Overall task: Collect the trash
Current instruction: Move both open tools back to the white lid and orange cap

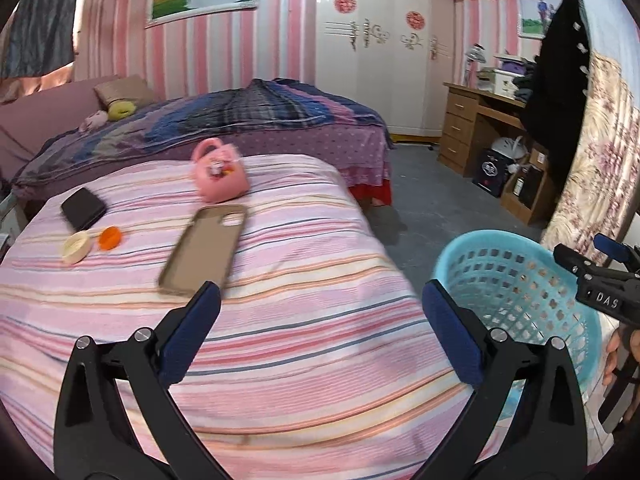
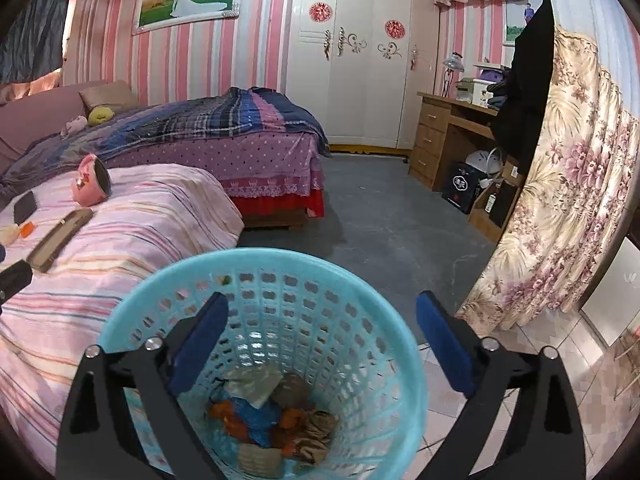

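Pink-striped bedding (image 1: 280, 320) spreads under my left gripper (image 1: 320, 304), whose jaws stand wide with nothing between them. Just beside the bed on my right sits the light-blue basket (image 2: 400, 344); crumpled trash (image 2: 276, 420) in orange, blue and tan lies at its bottom. My right gripper (image 2: 320, 320) hangs tilted down over its mouth, jaws wide and empty. Farther up the bed lie a phone case (image 1: 200, 248), an orange cap (image 1: 110, 237), a cream lid (image 1: 76, 246), a dark wallet (image 1: 83, 208) and a pink toy bag (image 1: 218, 176).

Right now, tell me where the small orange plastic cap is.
The small orange plastic cap lies on the pink striped bedspread, left in the left wrist view, between the cream round lid and the beige phone case.
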A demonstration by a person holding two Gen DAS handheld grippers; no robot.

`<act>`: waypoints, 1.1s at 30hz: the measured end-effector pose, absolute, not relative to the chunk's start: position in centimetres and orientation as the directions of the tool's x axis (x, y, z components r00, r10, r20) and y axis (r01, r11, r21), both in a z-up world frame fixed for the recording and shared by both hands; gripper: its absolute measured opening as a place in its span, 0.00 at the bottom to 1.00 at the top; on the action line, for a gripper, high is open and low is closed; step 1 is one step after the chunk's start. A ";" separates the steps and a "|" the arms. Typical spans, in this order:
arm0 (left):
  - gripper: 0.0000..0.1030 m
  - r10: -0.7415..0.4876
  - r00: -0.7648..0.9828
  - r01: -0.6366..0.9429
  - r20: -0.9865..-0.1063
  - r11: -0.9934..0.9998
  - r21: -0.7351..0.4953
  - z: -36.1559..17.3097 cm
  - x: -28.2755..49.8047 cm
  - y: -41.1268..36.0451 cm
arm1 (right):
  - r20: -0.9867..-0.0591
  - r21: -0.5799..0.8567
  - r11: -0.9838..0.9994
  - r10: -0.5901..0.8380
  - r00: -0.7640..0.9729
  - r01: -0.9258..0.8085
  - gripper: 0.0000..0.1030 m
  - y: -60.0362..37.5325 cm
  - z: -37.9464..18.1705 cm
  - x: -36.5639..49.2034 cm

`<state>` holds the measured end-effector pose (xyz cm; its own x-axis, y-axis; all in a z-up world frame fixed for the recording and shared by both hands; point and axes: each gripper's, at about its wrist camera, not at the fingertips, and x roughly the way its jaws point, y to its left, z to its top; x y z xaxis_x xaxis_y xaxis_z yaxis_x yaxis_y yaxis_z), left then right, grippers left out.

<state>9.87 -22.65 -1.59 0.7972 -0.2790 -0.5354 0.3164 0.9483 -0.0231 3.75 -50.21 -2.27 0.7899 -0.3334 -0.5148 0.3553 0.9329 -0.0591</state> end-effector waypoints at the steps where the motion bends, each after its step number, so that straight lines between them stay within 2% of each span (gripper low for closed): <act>1: 0.94 -0.272 0.800 0.307 -0.534 0.951 -0.024 -1.6 9.9 -22.0 | -0.513 -0.061 0.933 -0.334 0.791 0.355 0.92 -50.0 -2.2 3.9; 12: 0.95 -0.154 0.828 0.150 -0.539 0.987 -0.052 -1.4 11.6 -12.1 | -0.520 -0.096 0.959 -0.277 0.808 0.267 0.94 -43.5 -1.3 7.4; 19: 0.95 -0.041 0.856 0.052 -0.515 0.999 0.007 0.0 13.1 -5.7 | -0.510 -0.104 0.973 -0.229 0.829 0.204 0.94 -38.6 -0.6 9.8; 33: 0.95 0.105 0.864 -0.152 -0.492 0.987 -0.056 2.8 19.2 6.4 | -0.509 -0.108 0.993 -0.104 0.855 0.057 0.94 -27.6 1.5 17.0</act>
<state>19.16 6.42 2.85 0.8644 0.1054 -0.4916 -0.1522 0.9868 -0.0561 16.96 -27.58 1.50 0.8546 -0.1042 -0.5087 0.0569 0.9925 -0.1078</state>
